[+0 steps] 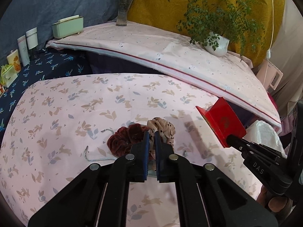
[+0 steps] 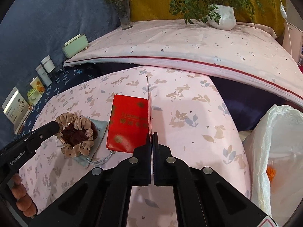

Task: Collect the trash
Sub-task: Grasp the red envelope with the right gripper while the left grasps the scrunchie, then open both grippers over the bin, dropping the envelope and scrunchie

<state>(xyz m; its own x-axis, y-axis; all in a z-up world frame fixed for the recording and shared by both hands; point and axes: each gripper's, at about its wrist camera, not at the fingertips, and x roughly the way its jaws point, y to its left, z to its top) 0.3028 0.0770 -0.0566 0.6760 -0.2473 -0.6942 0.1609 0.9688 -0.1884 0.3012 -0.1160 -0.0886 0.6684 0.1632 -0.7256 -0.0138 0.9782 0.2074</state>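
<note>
My left gripper (image 1: 151,132) is shut on the beige polka-dot scrunchie (image 1: 166,128), with its fabric pinched between the blue pads. A dark red velvet scrunchie (image 1: 121,141) lies against it on the left. In the right wrist view both scrunchies, beige (image 2: 87,145) and dark red (image 2: 75,132), sit on a pale blue drawstring pouch (image 2: 100,126), and the left gripper (image 2: 55,126) reaches them from the left. My right gripper (image 2: 151,135) is shut on the thin edge of a red packet (image 2: 128,124). The left wrist view shows that red packet (image 1: 221,123) tilted up off the cloth in the right gripper (image 1: 230,139).
A white plastic bag (image 2: 274,141) stands open at the right edge of the bunny-print pink cloth (image 1: 75,104). Behind is a raised pink-covered board (image 2: 189,43) with a potted plant (image 2: 223,17) and a flower vase (image 2: 125,17). Bottles and boxes (image 1: 28,43) line the left.
</note>
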